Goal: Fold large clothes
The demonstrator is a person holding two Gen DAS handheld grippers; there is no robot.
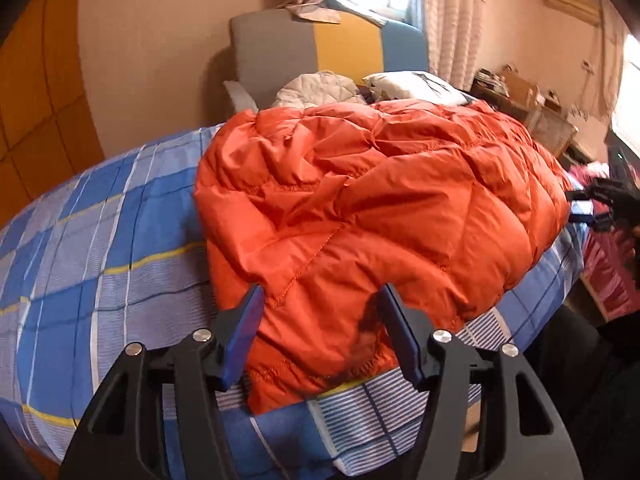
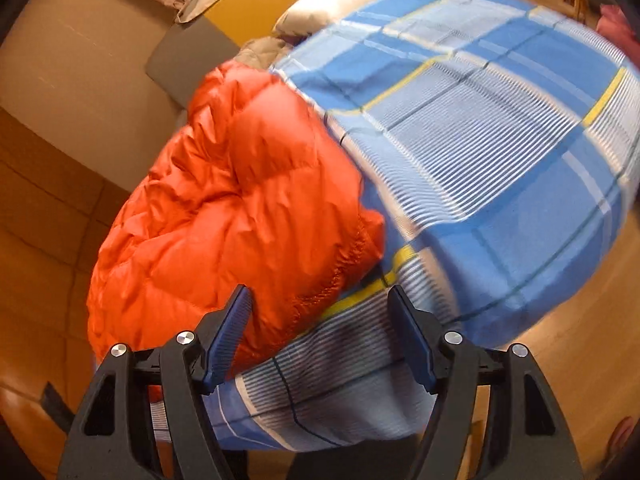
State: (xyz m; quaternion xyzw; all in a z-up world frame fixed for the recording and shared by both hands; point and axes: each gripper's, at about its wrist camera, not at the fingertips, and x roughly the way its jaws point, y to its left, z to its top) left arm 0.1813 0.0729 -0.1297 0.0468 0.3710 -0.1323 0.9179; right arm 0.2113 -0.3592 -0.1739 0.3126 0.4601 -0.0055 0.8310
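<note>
While the bed [image 1: 100,240] fills most of both views under its blue plaid sheet, one orange jacket [image 1: 360,208] lies spread across it, puffy and creased, and no fold looks finished yet; I judge this the opening step, with both grippers lining up on the near hem before a first grab.

From the left gripper [image 1: 320,332], the jacket sits straight ahead and its hem reaches right between the spread fingers, which close on nothing. From the right gripper [image 2: 320,332], the jacket [image 2: 240,200] lies ahead and to the left, its stitched edge just inside the left finger, bare sheet ahead and to the right; these fingers are also spread and hold nothing. That view is blurred, so whether the pad touches cloth I cannot tell.

The next move, as I judge it, calls for each gripper to push onto the hem and pinch it, taking only the jacket and not the sheet beneath, then lift both corners together so the slick, padded fabric carries over evenly.

Counted: one bed, one orange jacket, one pale quilted garment [image 1: 320,88] far ahead of the left gripper, one white pillow [image 1: 416,86] beside it, two grippers, the right one [image 1: 588,204] showing far right in the left view
</note>
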